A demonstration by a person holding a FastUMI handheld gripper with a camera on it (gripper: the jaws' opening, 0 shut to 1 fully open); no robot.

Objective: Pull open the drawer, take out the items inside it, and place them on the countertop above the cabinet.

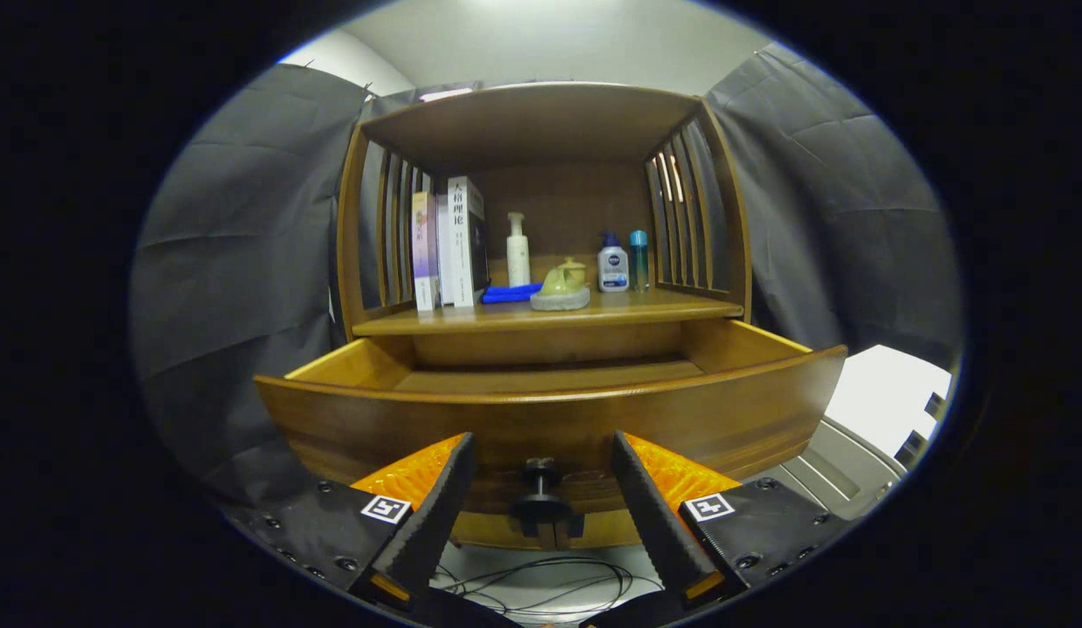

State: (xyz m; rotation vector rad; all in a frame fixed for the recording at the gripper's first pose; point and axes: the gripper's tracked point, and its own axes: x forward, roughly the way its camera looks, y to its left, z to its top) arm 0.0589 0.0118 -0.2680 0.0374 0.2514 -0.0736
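A wooden cabinet has its drawer (550, 410) pulled out toward me. The drawer's inside shows bare wood from this angle; its front wall hides the near part of the floor. A dark round knob (541, 493) sticks out from the drawer front. My gripper (541, 449) stands open, one finger on each side of the knob, neither touching it. Above the drawer lies the countertop (663, 305). On it stand a white pump bottle (517, 251), a green soap on a dish (560, 288), a blue cloth (510, 293), a white and blue bottle (612, 268) and a slim teal bottle (639, 259).
Books (449, 244) stand upright at the countertop's left end. Slatted wooden sides and a top shelf (532, 113) enclose the countertop. Cables (550, 580) lie on the pale floor under the drawer. A grey and white unit (864, 436) stands low at the right.
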